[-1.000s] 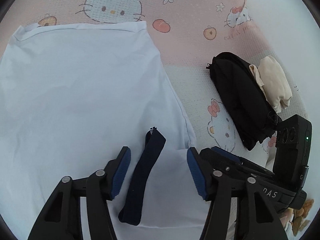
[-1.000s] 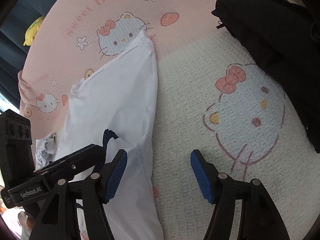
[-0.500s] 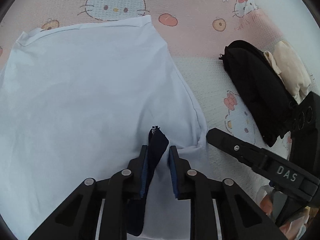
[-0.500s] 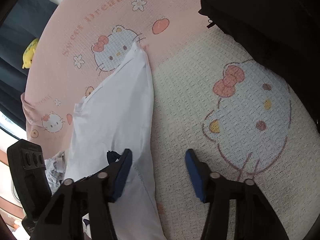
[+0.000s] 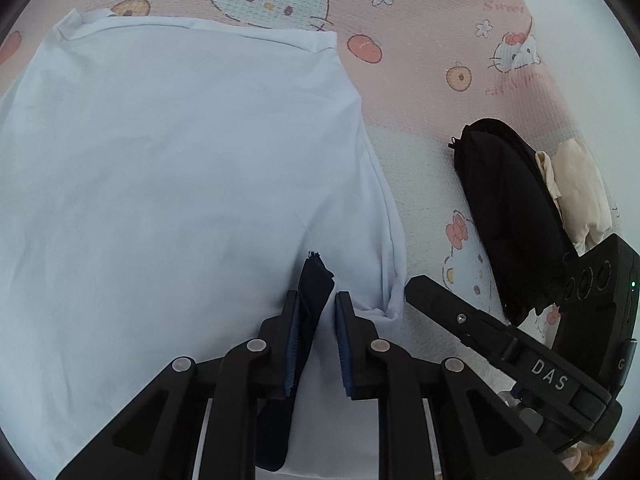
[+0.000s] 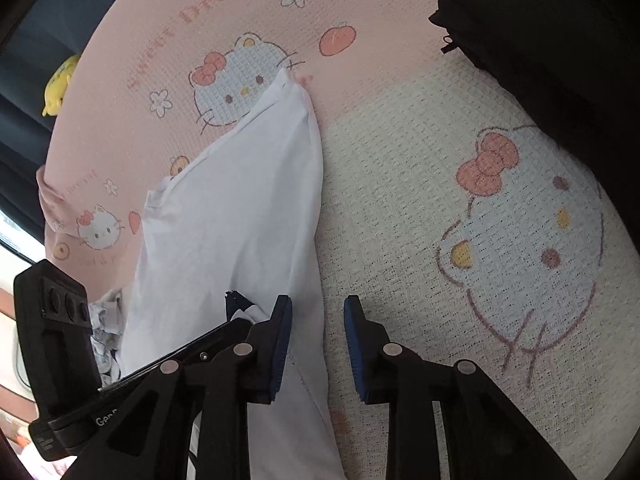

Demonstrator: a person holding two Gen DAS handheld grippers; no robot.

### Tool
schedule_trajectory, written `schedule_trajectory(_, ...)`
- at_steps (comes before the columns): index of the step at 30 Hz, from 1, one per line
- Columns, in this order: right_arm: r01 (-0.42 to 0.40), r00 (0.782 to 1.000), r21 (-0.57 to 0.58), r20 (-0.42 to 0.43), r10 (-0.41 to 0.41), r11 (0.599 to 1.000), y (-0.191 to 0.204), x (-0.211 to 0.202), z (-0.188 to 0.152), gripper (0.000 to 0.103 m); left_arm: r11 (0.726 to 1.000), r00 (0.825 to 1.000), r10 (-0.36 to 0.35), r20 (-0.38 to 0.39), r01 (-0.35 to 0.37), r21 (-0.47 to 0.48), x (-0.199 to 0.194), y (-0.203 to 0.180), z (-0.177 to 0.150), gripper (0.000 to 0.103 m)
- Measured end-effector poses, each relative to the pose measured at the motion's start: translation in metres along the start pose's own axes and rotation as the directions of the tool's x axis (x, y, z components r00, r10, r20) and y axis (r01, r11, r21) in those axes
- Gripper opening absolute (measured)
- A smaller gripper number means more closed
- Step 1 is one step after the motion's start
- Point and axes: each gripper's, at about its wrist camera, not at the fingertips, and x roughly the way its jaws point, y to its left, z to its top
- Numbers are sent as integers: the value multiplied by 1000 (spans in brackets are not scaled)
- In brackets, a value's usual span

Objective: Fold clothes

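1. Pinching the near edge of the white garment (image 5: 168, 184) with my left gripper (image 5: 316, 312): its pads have just been closing, and they now sit clamped on a bunch of white cloth together with the dark navy strip (image 5: 314, 280) that pokes up between them.

2. The garment lies spread flat on the pink cartoon-cat blanket (image 5: 420, 12), its far hem running across the top of the left wrist view and its right side seam curving down toward my tools.

3. My right gripper (image 6: 318, 336) straddles that same side edge. Its jaws have just been closing too, with the white edge between them, but I see a clear gap and the right pad looks to sit over bare blanket, so I call it not yet gripping.

4. From the right wrist view the left tool's black finger lies just beside my right one, so both are working the same near corner.

5. Step in hand, as I judge it: securing two holds on the near edge before the first fold.

6. Next I'd want the right jaws fully closed on the seam, then both hands lifting evenly and carrying the edge toward the far hem.

7. The folded black garment (image 5: 516, 216) and the cream cloth (image 5: 580, 192) lie off to the right, well apart.
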Motion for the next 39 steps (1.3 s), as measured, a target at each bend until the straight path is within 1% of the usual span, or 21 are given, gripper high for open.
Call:
schedule_trajectory(3,-18,1000,-33,-18,17,999,5,4,0,26,999,999,34,15,-35,35,-2,-6,-2,15)
schedule_trajectory(5,-4,1000,-96,-29,1,995,14,10,-3,26,999,999,39,7,-39,37,-2,-5,-1,15)
schedule_trajectory(8,104,994,-204,-7,-108,973,29,18,-10,24,999,999,37,4,-37,34,-1,-4,1,15)
schedule_trajectory(10,159,987,-241,20,-159,957,34,20,-11,13,998,999,44,9,-45,35,-1,-4,2,15)
schedule_trajectory(14,203,979,-203,45,-198,958,27,19,-5,8,994,996,92,4,-92,53,-1,-2,3,15)
schedule_trajectory(15,212,977,-188,48,-206,959,24,20,-2,6,993,995,103,12,-103,57,-1,-1,2,15)
schedule_trajectory(16,221,975,-175,50,-215,960,21,20,0,1,992,993,113,20,-114,60,-1,0,2,15)
schedule_trajectory(17,216,976,-157,47,-211,964,18,20,2,1,991,993,114,17,-115,61,0,1,2,15)
schedule_trajectory(19,193,981,-125,36,-190,973,14,19,3,1,993,994,106,17,-107,49,-1,3,2,14)
schedule_trajectory(22,159,987,-95,25,-157,983,9,18,4,2,999,998,55,31,-55,-1,-7,8,4,15)
schedule_trajectory(23,146,989,-79,25,-144,986,8,16,4,3,999,999,36,37,-36,-18,-9,10,4,15)
schedule_trajectory(24,131,991,-59,26,-130,990,5,14,3,9,999,999,-5,43,7,-51,-12,14,5,15)
schedule_trajectory(27,99,994,-23,46,-98,995,0,-1,4,11,980,990,-126,66,135,-148,-25,25,9,15)
schedule_trajectory(29,92,994,-32,69,-90,995,-1,-13,5,25,969,984,-156,81,169,-182,-35,29,11,18)
schedule_trajectory(30,83,994,-35,81,-80,996,-1,-19,5,40,972,985,-153,85,165,-169,-40,27,12,28)
schedule_trajectory(31,71,994,-36,85,-68,997,-2,-23,3,45,975,985,-149,89,162,-155,-45,25,13,37)
schedule_trajectory(32,60,995,-36,85,-56,998,-2,-26,2,48,977,985,-146,94,158,-142,-50,23,14,56)
schedule_trajectory(33,48,995,-37,85,-45,998,-3,-29,1,48,977,984,-149,101,162,-138,-54,23,11,63)
schedule_trajectory(34,42,996,-42,77,-39,998,-4,-31,-2,48,977,983,-152,106,165,-135,-57,23,9,63)
schedule_trajectory(37,56,998,-81,35,-53,995,-2,-30,-12,48,968,982,-177,67,186,-166,-55,27,-1,63)
schedule_trajectory(39,60,998,-113,-9,-61,992,1,-26,-21,48,973,987,-160,32,163,-162,-51,28,-8,63)
